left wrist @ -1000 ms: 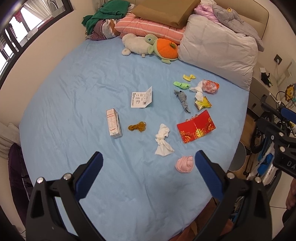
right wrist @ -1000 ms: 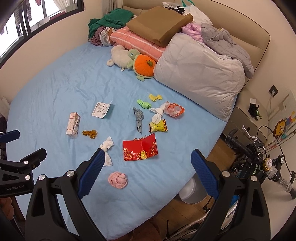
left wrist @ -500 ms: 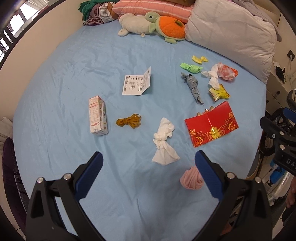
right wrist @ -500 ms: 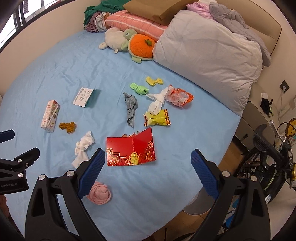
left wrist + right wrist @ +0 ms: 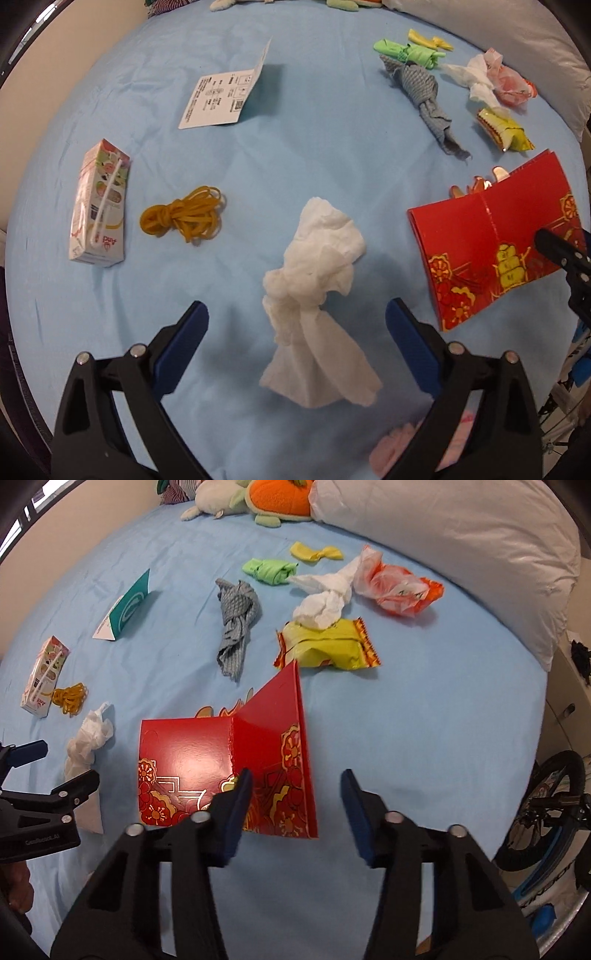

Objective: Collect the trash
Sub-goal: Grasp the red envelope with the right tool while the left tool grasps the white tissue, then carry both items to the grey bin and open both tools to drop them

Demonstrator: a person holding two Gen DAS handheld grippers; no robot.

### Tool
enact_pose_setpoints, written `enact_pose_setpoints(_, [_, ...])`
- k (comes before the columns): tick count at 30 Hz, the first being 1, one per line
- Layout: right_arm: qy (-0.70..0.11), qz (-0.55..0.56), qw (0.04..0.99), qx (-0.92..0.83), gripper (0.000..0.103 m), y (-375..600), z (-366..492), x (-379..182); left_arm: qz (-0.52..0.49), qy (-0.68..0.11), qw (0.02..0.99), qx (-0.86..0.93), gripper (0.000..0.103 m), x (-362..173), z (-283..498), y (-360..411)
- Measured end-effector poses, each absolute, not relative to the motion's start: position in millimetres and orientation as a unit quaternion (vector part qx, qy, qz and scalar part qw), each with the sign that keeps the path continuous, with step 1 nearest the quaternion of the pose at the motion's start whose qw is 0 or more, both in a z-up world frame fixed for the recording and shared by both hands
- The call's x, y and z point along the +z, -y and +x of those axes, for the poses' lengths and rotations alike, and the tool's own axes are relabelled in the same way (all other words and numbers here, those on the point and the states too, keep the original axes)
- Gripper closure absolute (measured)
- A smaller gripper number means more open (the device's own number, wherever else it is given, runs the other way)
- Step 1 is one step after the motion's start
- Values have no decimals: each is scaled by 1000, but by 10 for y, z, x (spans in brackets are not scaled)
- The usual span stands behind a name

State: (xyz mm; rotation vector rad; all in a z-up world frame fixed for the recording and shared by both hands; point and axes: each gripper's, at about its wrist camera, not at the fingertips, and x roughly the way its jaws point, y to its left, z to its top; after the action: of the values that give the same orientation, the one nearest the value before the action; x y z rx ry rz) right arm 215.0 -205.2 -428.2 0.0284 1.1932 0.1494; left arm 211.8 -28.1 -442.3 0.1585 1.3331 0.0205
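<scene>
Blue bedsheet (image 5: 295, 155) is seen covered with scattered litter in the left wrist view: relative to the crumpled white tissue (image 5: 314, 306), a yellow rubber-band bundle (image 5: 183, 219) and a small drink carton (image 5: 99, 206) are found to its left, a folded leaflet (image 5: 221, 94) beyond it, and a red envelope (image 5: 491, 236) to its right. The left gripper (image 5: 295, 325) is held over the tissue, its jaws wide and closing, nothing pressed. In the right wrist view the red envelope (image 5: 229, 771) is seen nearest, with a yellow snack wrapper (image 5: 328, 646) and grey cloth (image 5: 238, 620) beyond it. The right gripper (image 5: 295, 794) is closing around the envelope's raised right edge, not yet clamped.
</scene>
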Motion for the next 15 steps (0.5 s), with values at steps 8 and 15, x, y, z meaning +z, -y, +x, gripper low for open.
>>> enact_pose_setpoints(8, [-546,48,831,94,98,2101,2062,-4181,69,-629,774,-15,91,-4480,2035,319])
enact_pose_setpoints(15, [-530,61,844,41,100,2548,1738,-3822,96,-602,791,-52,92,-4034,1856,521])
